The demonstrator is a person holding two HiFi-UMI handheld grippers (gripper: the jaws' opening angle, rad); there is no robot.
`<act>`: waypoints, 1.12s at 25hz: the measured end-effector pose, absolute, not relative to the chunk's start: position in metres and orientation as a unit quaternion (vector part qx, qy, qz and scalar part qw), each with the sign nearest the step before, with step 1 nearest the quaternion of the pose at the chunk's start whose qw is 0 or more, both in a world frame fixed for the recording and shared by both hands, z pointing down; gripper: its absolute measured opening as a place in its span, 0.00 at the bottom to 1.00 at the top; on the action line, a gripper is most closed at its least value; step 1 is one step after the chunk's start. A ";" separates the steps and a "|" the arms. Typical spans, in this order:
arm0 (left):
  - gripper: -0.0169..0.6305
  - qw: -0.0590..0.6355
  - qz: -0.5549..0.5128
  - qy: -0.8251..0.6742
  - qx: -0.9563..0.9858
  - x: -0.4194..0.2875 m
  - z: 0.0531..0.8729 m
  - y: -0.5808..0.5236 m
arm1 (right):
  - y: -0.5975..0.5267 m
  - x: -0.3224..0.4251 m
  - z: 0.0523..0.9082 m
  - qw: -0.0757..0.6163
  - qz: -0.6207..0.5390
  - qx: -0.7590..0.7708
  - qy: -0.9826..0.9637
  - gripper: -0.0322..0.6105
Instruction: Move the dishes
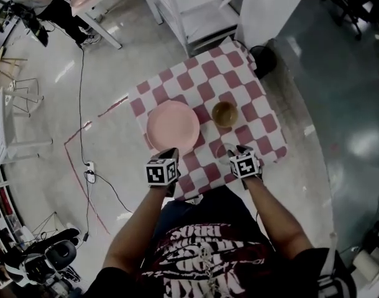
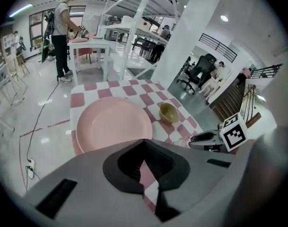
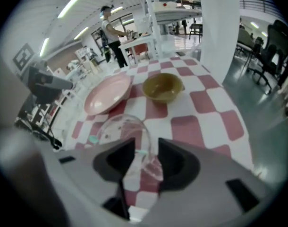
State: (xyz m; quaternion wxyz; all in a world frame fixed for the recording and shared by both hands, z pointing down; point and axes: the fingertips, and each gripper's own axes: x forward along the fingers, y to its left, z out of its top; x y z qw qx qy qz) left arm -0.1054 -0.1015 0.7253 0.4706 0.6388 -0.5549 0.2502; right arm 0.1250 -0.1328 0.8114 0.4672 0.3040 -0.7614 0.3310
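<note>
Left to right, at the near edge of the checked tablecloth (image 1: 209, 73):

**Left gripper** (image 1: 170, 153). We read its jaws as closed tip to tip, with nothing between them. It hangs just short of the near rim of the pink plate (image 1: 173, 126).

**Pink plate.** It lies flat at the table's left. We judge it stiff, light and smooth. Being shallow, it offers only its rim as a hold, and that rim is apt to slide out of a weak pinch.

**Olive bowl** (image 1: 225, 113). It stands upright to the right of the plate, near but apart from it. Its wall looks thick enough to pinch.

**Clear glass bowl** (image 3: 119, 130). It sits at the near right. We judge it fragile and slippery, best taken gently across the rim.

**Right gripper** (image 3: 143, 146). Its jaws stand wide, one on either side of that rim, and the pads are not yet pressing.

**Views.** The head view gives the layout and both grippers, but the glass bowl almost vanishes there. Only the right gripper view shows the rim between the jaws. Only the left gripper view shows that gripper's meeting tips.
</note>
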 end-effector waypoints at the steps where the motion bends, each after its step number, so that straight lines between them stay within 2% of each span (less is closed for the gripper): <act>1: 0.07 0.471 0.247 -0.560 0.636 -0.109 0.725 -0.100 | -0.133 0.125 0.816 0.479 0.322 0.299 -0.760 0.30; 6: 0.07 0.473 0.235 -0.566 0.633 -0.115 0.722 -0.085 | -0.140 0.125 0.827 0.528 0.258 0.292 -0.755 0.13; 9: 0.07 0.476 0.226 -0.567 0.633 -0.121 0.723 -0.078 | -0.143 0.126 0.829 0.541 0.235 0.290 -0.754 0.12; 17: 0.07 0.473 0.220 -0.559 0.645 -0.157 0.725 -0.075 | -0.139 0.124 0.824 0.545 0.267 0.317 -0.729 0.12; 28: 0.07 0.469 0.223 -0.520 0.678 -0.214 0.737 -0.068 | -0.145 0.038 0.761 0.468 0.315 0.363 -0.741 0.12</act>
